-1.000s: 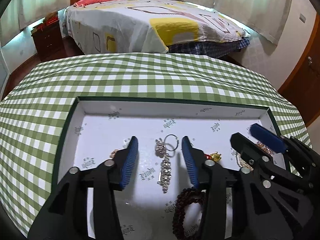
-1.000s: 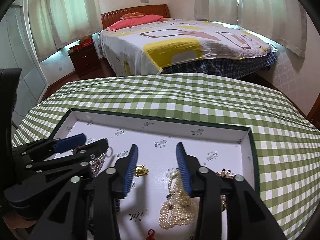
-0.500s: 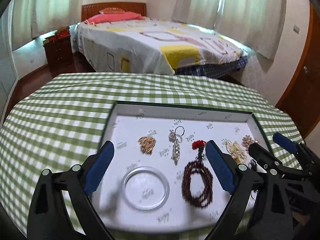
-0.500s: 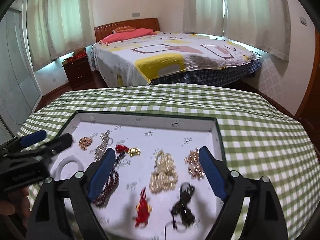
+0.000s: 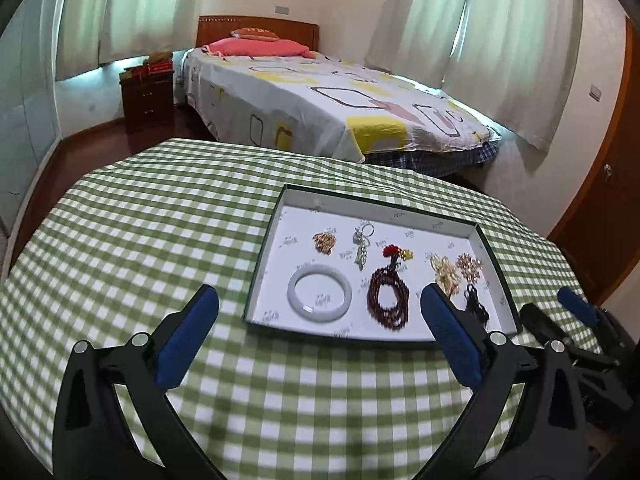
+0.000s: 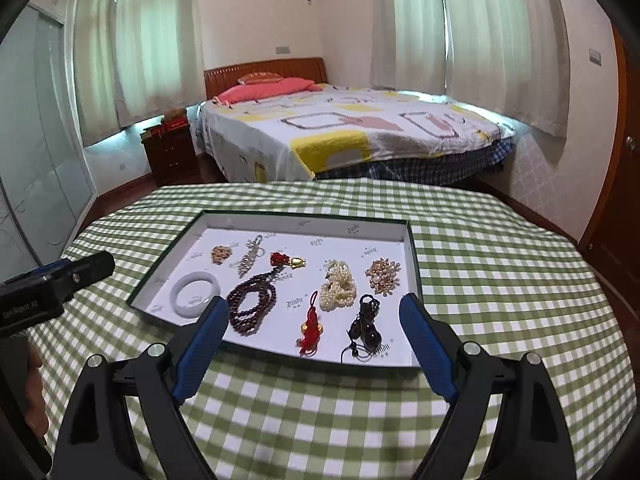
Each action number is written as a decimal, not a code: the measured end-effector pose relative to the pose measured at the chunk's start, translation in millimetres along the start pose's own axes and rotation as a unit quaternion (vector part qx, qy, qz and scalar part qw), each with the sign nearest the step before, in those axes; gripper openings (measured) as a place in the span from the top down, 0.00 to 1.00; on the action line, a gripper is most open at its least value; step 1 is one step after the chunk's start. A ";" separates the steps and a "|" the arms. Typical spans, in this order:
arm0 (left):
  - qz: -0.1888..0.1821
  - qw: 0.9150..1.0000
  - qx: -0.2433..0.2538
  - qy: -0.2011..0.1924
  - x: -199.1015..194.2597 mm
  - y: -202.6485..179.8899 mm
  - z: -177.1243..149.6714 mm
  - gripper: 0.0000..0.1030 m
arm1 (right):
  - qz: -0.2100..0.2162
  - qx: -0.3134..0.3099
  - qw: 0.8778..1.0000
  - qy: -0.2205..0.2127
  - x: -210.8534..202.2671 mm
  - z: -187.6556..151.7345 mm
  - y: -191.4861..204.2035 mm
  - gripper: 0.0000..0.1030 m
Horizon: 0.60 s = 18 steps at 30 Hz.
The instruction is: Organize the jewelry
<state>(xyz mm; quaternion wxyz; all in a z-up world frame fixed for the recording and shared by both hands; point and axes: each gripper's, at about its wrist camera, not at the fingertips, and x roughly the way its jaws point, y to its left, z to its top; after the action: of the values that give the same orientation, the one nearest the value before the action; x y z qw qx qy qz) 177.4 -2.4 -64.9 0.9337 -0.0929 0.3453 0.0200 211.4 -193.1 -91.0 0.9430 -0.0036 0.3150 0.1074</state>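
Observation:
A white tray (image 5: pixel 490 256) (image 6: pixel 412 256) with a dark green rim sits on the checked table. In it lie a white bangle (image 5: pixel 319 295) (image 6: pixel 196 294), dark red beads (image 5: pixel 389 298) (image 6: pixel 252 306), a silver keyring charm (image 5: pixel 361 246) (image 6: pixel 250 256), a gold brooch (image 5: pixel 324 241) (image 6: pixel 221 254), a pearl necklace (image 6: pixel 339 286), a rose-gold brooch (image 6: pixel 383 276), a red tassel (image 6: pixel 310 326) and a black piece (image 6: pixel 364 326). My left gripper (image 5: pixel 318 334) is open and empty, above the table in front of the tray. My right gripper (image 6: pixel 314 338) is open and empty at the tray's near edge.
The table carries a green-and-white checked cloth (image 5: pixel 120 248) (image 6: pixel 500 264). Behind it stand a bed (image 5: pixel 328 96) (image 6: pixel 348 128) and a dark wooden nightstand (image 5: pixel 148 98). A wooden door (image 5: pixel 600 216) is at the right. The left gripper shows in the right wrist view (image 6: pixel 60 280).
Both grippers have drawn back and up from inside the tray and opened wide. The whole tray now shows in both views.

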 end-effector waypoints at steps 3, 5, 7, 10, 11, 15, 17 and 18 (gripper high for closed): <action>0.008 1.000 0.018 -0.007 -16.2 -4.5 -6.2 0.04 | 0.003 -0.002 1.000 -0.010 -15.9 -1.0 2.6 0.18; 0.016 0.999 0.033 -0.014 -28.1 -8.4 -10.2 0.04 | 0.003 -0.006 1.000 -0.021 -28.1 -1.1 4.8 0.18; 0.019 0.999 0.036 -0.020 -38.2 -10.1 -13.2 0.04 | 0.004 -0.008 1.000 -0.028 -35.5 -1.1 6.8 0.18; 0.016 0.999 0.036 -0.026 -53.1 -10.7 -14.7 0.04 | 0.004 -0.013 0.999 -0.039 -51.1 -1.4 9.2 0.18; 0.013 0.999 0.036 -0.029 -59.4 -11.0 -15.0 0.04 | 0.004 -0.014 0.999 -0.042 -55.3 -1.6 9.8 0.18; 0.016 0.998 0.037 -0.047 -83.5 -11.5 -17.6 0.04 | 0.001 -0.020 0.998 -0.058 -74.1 -3.6 13.8 0.18; 0.016 0.998 0.037 -0.054 -95.5 -11.9 -18.9 0.04 | 0.003 -0.018 0.998 -0.068 -86.2 -4.2 15.2 0.18; 0.016 0.997 0.039 -0.058 -102.9 -12.3 -19.7 0.04 | 0.002 -0.018 0.997 -0.071 -90.3 -4.3 15.5 0.18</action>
<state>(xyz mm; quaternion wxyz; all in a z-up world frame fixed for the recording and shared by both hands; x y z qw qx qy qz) 87.8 -15.4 -10.9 0.9547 -0.0496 0.2921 0.0272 135.3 -196.4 -39.8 0.9626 -0.0121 0.2450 0.1150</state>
